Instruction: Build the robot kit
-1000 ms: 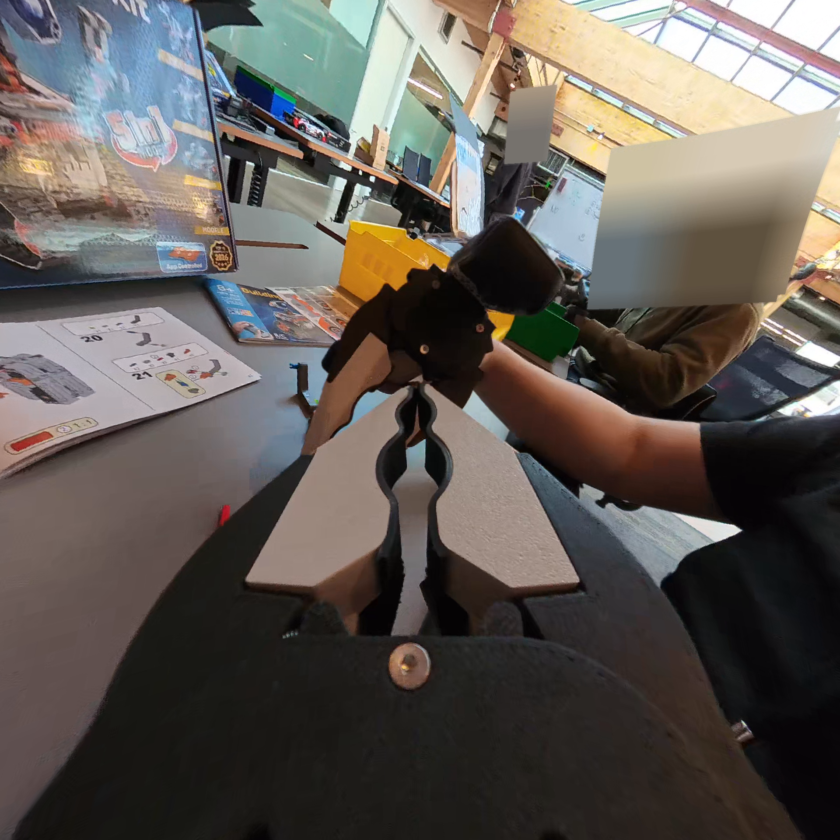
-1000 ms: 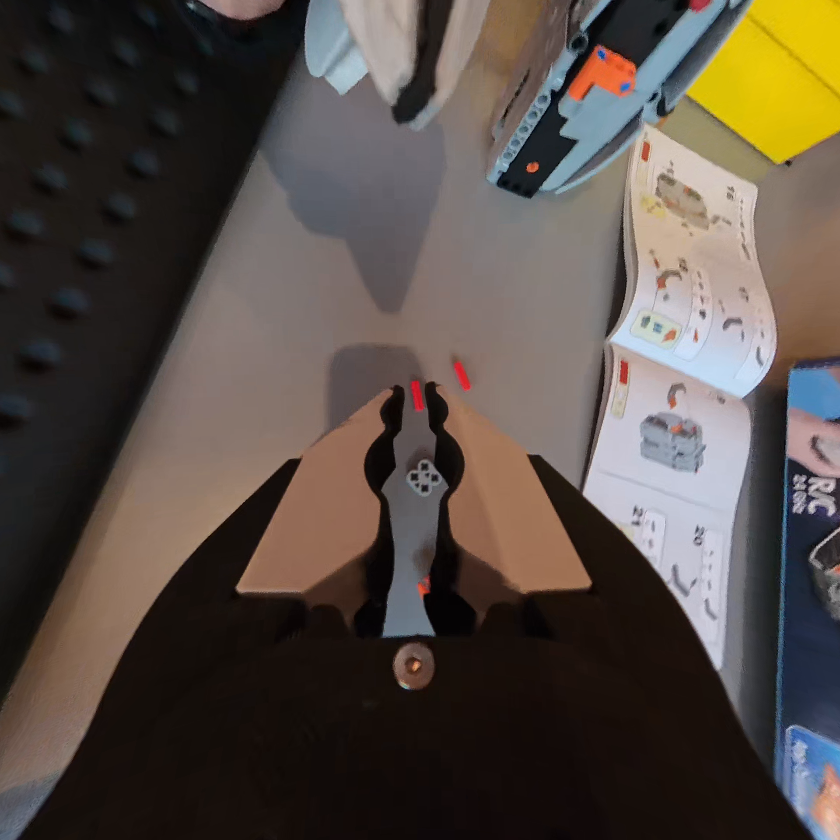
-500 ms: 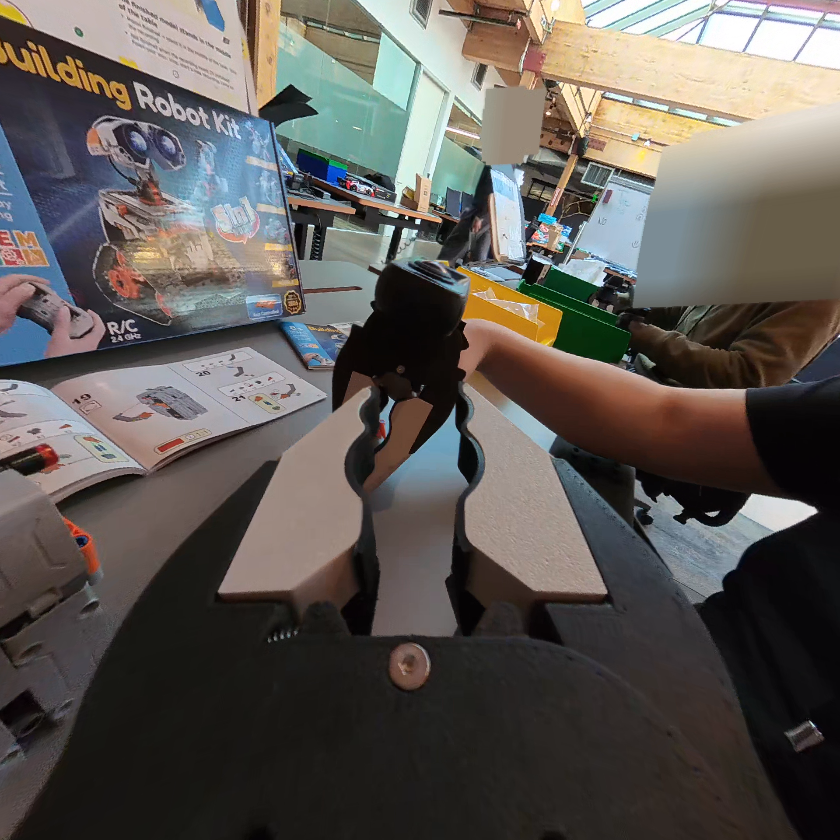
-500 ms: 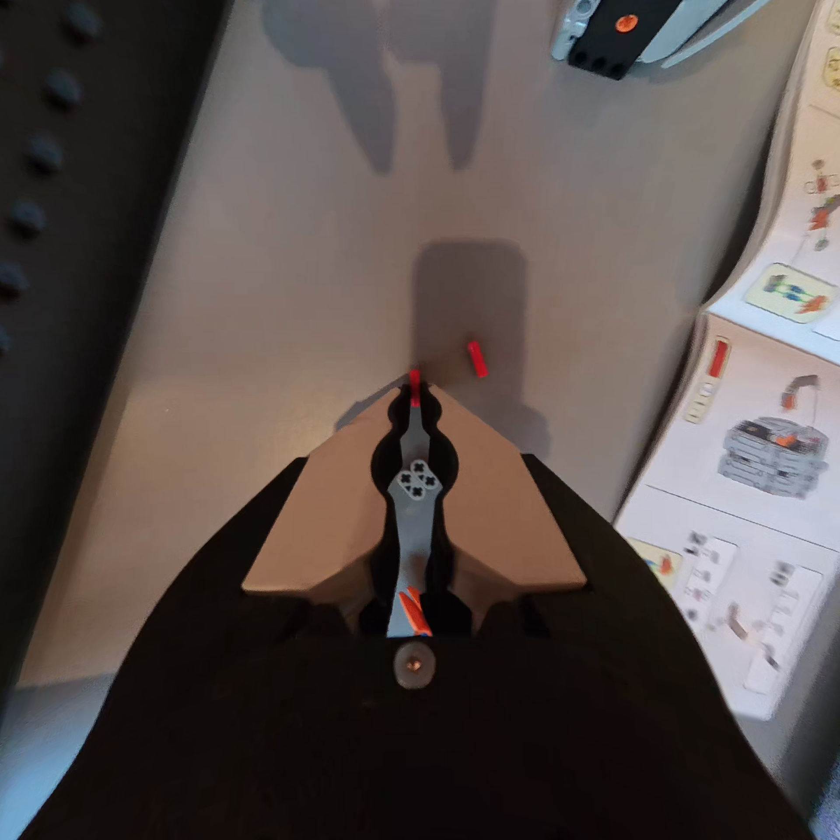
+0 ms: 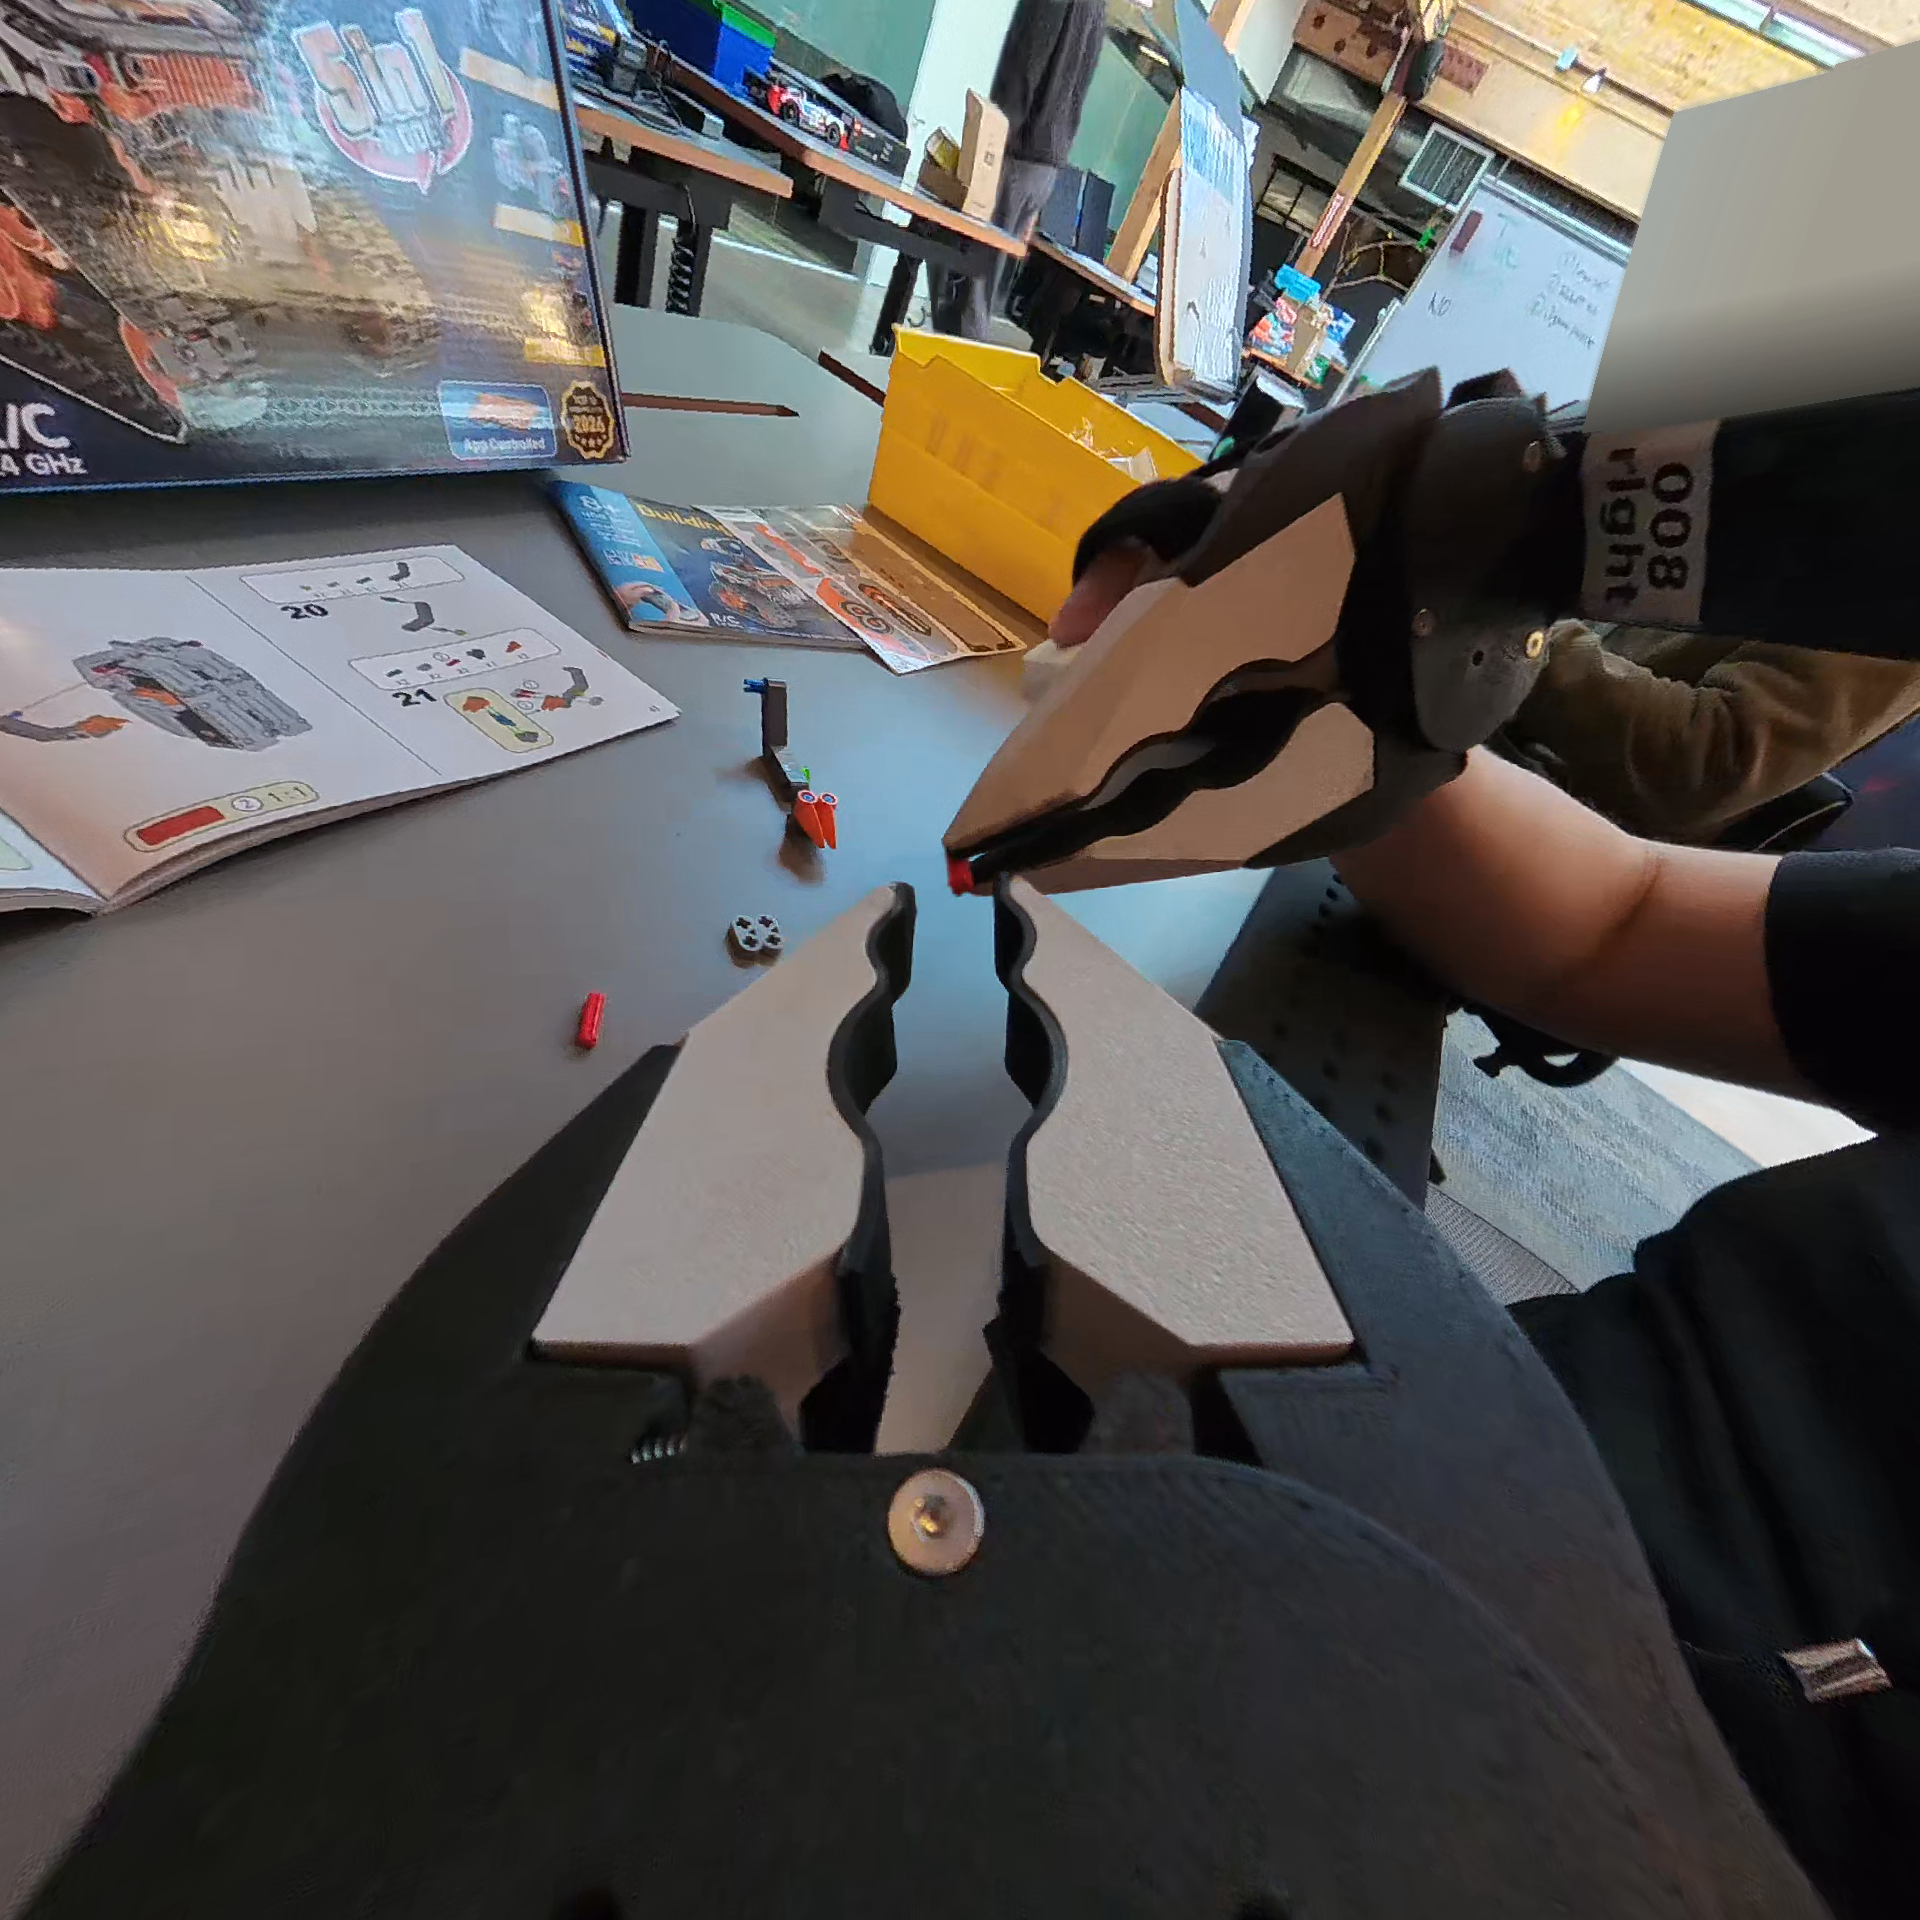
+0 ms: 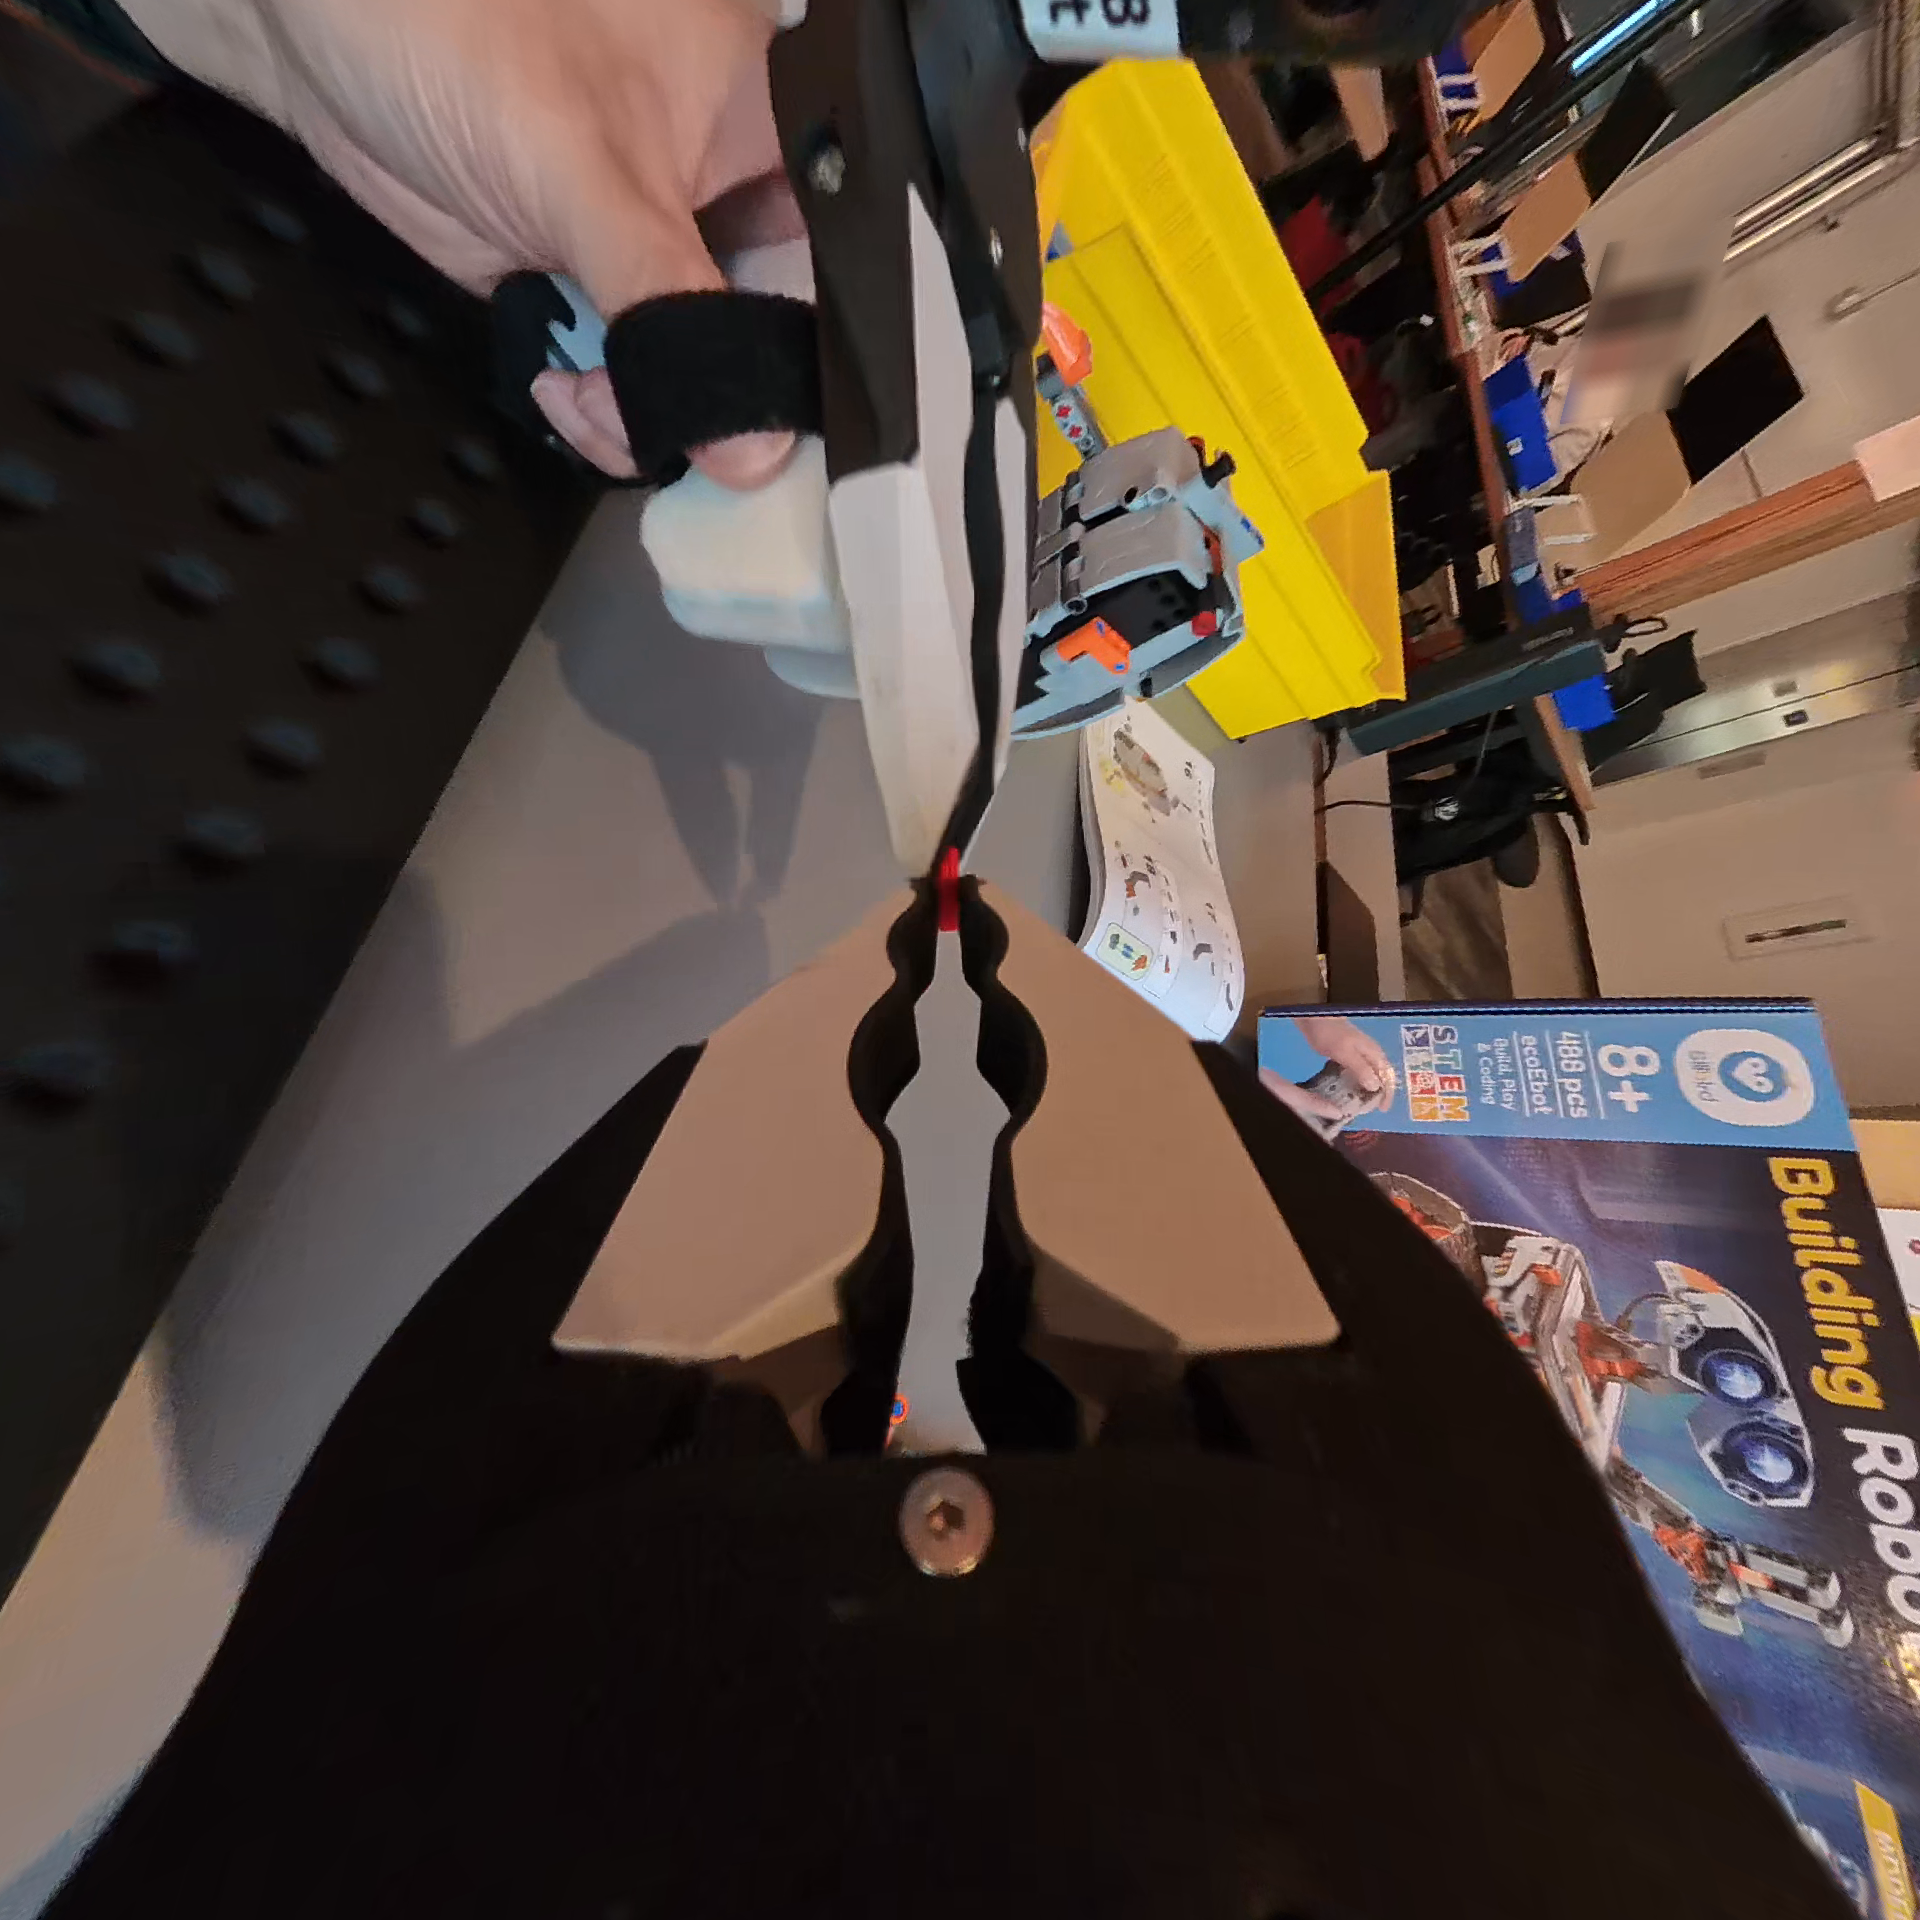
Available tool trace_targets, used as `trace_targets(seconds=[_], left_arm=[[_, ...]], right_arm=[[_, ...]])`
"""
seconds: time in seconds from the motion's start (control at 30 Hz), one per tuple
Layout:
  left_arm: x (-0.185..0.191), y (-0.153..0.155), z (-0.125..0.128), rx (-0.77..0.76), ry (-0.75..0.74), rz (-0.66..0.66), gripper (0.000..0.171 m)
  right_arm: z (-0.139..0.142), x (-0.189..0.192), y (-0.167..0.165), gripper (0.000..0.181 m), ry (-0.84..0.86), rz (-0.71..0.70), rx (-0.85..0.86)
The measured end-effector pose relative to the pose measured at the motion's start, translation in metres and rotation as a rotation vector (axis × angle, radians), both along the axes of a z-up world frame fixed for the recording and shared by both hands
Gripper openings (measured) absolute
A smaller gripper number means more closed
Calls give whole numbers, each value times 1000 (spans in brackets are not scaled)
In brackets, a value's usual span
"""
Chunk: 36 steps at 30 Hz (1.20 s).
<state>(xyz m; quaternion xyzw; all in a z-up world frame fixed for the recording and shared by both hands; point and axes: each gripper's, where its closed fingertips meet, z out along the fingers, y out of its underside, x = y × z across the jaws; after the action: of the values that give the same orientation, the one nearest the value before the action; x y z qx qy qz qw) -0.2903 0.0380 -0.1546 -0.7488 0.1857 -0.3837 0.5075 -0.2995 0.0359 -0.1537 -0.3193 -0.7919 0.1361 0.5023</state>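
My right gripper is shut on a small red pin, which sticks out past its tips. In the left wrist view the right gripper comes in from the right and holds the red pin just above the grey table. My left gripper is open a little and empty, its tips right under the pin. The left gripper also shows in the right wrist view, tip to tip with mine. A second red pin and a grey round connector lie on the table nearby.
A dark angled piece with orange cones lies beyond the connector. An open instruction booklet, a kit box, a second booklet and a yellow bin stand farther back. A part-built grey model sits behind the left gripper. The tips of both grippers are at nearly the same place. The grey round connector is about equally far from each gripper, around 12 cm.
My right gripper shut on the red pin on the table, lifted it and turned it toward the left gripper. My left gripper opened and swung down to meet the pin.
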Motion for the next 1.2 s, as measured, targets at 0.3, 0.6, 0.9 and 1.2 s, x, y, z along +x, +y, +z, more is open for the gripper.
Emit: trace_targets(seconds=[0.3, 0.6, 0.9, 1.2], left_arm=[[10, -3, 13, 48, -68, -31, 2], [22, -37, 57, 51, -384, -279, 2], [36, -49, 56, 29, -374, -362, 1], [36, -51, 51, -21, -387, -403, 2]], right_arm=[[15, 8, -6, 8, 122, 30, -53], [62, 31, -38, 18, 365, 203, -335], [55, 32, -51, 5, 310, 257, -364], [50, 33, -53, 4, 274, 258, -343]])
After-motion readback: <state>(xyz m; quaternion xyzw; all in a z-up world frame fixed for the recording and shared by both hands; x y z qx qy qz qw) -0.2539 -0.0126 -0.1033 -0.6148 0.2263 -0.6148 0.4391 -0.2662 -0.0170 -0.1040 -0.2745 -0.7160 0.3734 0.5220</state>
